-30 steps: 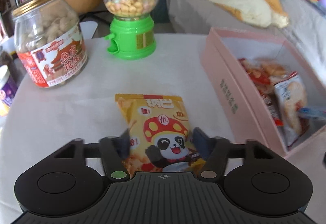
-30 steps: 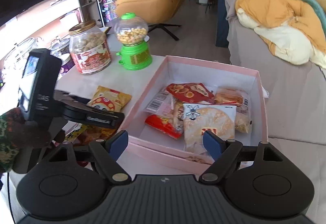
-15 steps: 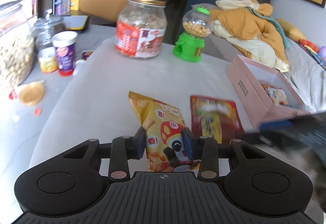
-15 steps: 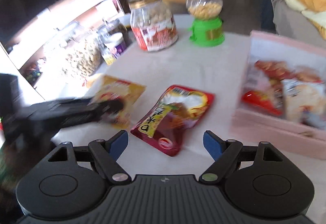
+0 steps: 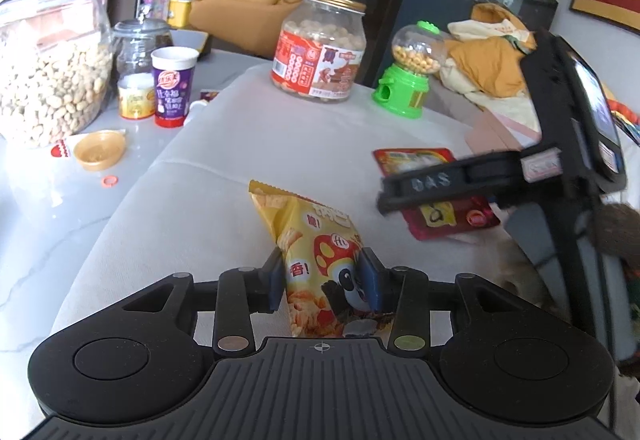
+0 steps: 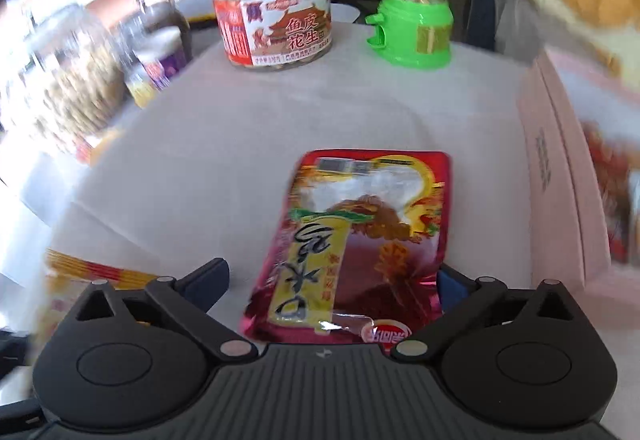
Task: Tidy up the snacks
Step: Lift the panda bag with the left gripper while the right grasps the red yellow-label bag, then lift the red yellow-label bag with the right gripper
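The pink box sits at the right edge of the right wrist view, part filled with packets, so I'd say the sorting is midway with two snacks left on the white cloth. The left gripper is clamped on the yellow panda snack bag, low in the centre of its view. The right gripper is opening wide, straddling the red pouch at centre frame without squeezing it; it looks ready to close next.
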